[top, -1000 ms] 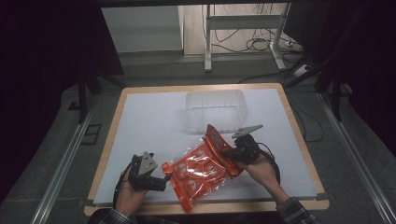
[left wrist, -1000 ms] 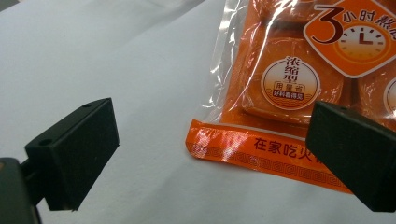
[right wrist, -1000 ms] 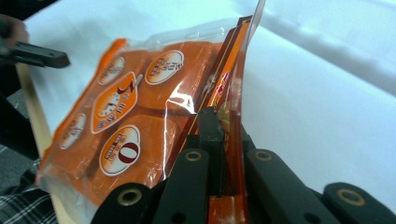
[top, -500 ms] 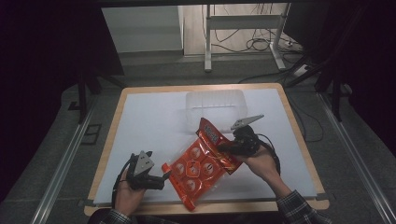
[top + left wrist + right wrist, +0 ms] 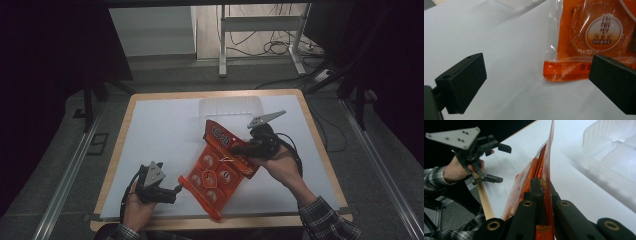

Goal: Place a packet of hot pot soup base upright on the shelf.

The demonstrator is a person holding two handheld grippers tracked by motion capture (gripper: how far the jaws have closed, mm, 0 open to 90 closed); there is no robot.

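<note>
White paper covers my counter (image 5: 150, 135), and low in the frame my left claw (image 5: 176, 191) rests spread wide just beside the near corner of the orange snack bag (image 5: 220, 170), gripping nothing. Right of centre, my right claw (image 5: 239, 149) is clenched on the bag's far edge, tilting that end off the paper. Beyond, at the counter's far edge, the clear plastic tray (image 5: 231, 107) sits apart; I judge the bag's transfer there barely begun.
</note>
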